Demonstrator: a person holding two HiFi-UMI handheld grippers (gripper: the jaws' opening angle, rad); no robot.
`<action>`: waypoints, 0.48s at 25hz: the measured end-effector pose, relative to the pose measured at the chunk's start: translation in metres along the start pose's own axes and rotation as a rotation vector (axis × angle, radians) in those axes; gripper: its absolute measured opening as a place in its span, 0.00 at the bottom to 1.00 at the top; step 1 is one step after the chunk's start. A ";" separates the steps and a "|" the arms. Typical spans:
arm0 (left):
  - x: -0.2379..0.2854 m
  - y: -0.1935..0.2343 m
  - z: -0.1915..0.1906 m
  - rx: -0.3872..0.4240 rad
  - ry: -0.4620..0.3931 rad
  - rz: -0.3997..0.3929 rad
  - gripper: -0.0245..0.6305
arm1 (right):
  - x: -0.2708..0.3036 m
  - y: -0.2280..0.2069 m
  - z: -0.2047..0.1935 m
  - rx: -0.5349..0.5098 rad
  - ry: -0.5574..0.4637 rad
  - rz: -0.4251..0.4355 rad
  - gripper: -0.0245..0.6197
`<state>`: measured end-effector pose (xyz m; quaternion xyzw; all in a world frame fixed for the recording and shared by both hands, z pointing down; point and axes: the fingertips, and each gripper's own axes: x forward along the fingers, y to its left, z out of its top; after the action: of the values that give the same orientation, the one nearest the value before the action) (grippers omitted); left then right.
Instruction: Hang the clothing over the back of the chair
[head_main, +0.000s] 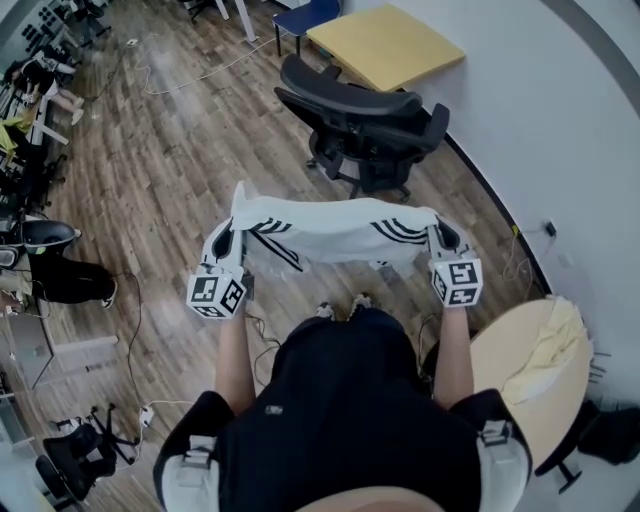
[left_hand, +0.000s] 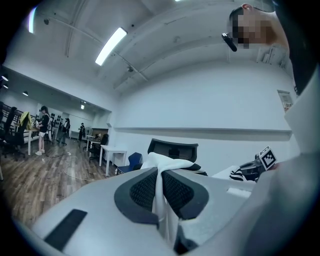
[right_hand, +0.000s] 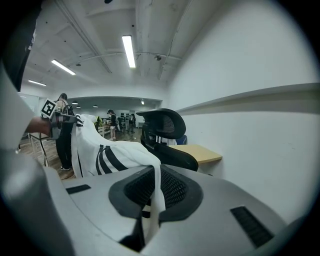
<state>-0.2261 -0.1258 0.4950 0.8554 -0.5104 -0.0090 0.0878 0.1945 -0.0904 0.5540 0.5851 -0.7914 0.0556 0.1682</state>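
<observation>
Clothing: we hold a white garment with black stripes (head_main: 335, 228) in the air in front of us. It is stretched roughly level between our two grippers, with one part hanging down below the left end.
Left gripper: our left gripper (left_hand: 161, 187) is clenched on the garment's left end. White cloth is pinched between the dark pads (left_hand: 145, 190) and bunches up above them.
Right gripper: our right gripper (right_hand: 152, 192) is clamped on the other end, with a fold of the white cloth running down between its jaws.
Chair: a black office chair (head_main: 360, 125) stands beyond the garment, near the white wall, and we see the garment clear of it.
Desk: a yellow-topped desk (head_main: 385, 45) sits just behind the chair, against the wall.
Round table: at our right is a pale wood round table (head_main: 500, 365) with a pale yellow cloth (head_main: 548, 345) lying on it.
Floor: a wood-plank floor (head_main: 170, 170) lies below us, with cables trailing across it.
</observation>
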 end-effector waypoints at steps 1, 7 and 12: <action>0.003 -0.003 0.002 0.001 -0.003 0.006 0.06 | 0.002 -0.004 0.002 -0.002 0.000 0.008 0.05; 0.016 -0.016 0.008 0.009 -0.016 0.051 0.06 | 0.014 -0.028 0.010 -0.003 0.009 0.041 0.05; 0.022 -0.029 0.011 0.026 -0.025 0.070 0.06 | 0.022 -0.045 0.016 -0.023 -0.045 0.063 0.05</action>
<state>-0.1913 -0.1337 0.4809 0.8378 -0.5413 -0.0100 0.0704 0.2280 -0.1290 0.5416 0.5591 -0.8136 0.0388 0.1551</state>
